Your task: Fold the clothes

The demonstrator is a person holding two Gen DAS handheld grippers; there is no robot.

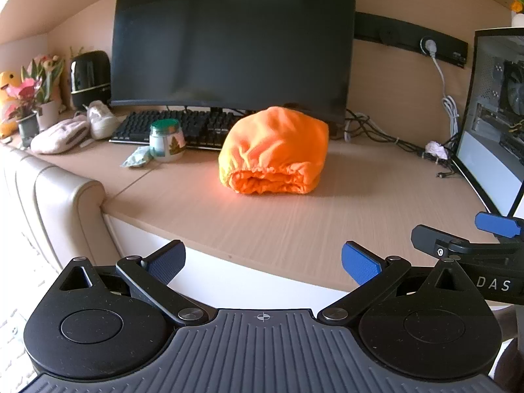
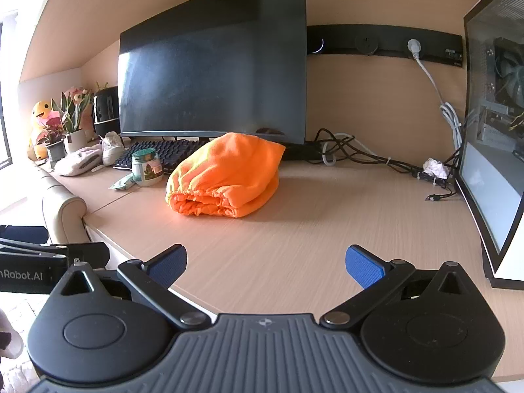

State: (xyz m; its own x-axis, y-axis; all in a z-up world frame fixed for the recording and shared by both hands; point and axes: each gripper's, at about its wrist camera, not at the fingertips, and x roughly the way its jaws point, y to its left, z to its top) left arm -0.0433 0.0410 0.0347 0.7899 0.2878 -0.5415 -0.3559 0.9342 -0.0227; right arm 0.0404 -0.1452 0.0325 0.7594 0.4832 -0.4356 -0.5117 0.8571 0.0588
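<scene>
Left wrist view, left gripper (image 1: 263,263) jaws wide apart and empty, folded orange garment (image 1: 273,150) on worktop (image 1: 294,222) before the monitor (image 1: 232,39), right wrist view, right gripper (image 2: 266,267) jaws spread, holding nothing, garment below monitor.

Folded garment (image 1: 273,150) mid-table (image 1: 294,222), before monitor (image 1: 232,39); jar (image 1: 166,140) and keyboard (image 1: 177,127) to its left; computer case (image 1: 497,114) far right.

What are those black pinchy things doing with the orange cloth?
Nothing yet. A person holds two tongs, the left and the right, both open and empty at the near edge of the desk. The orange garment sits bundled in the middle, in front of the monitor, with nothing touching it.
</scene>
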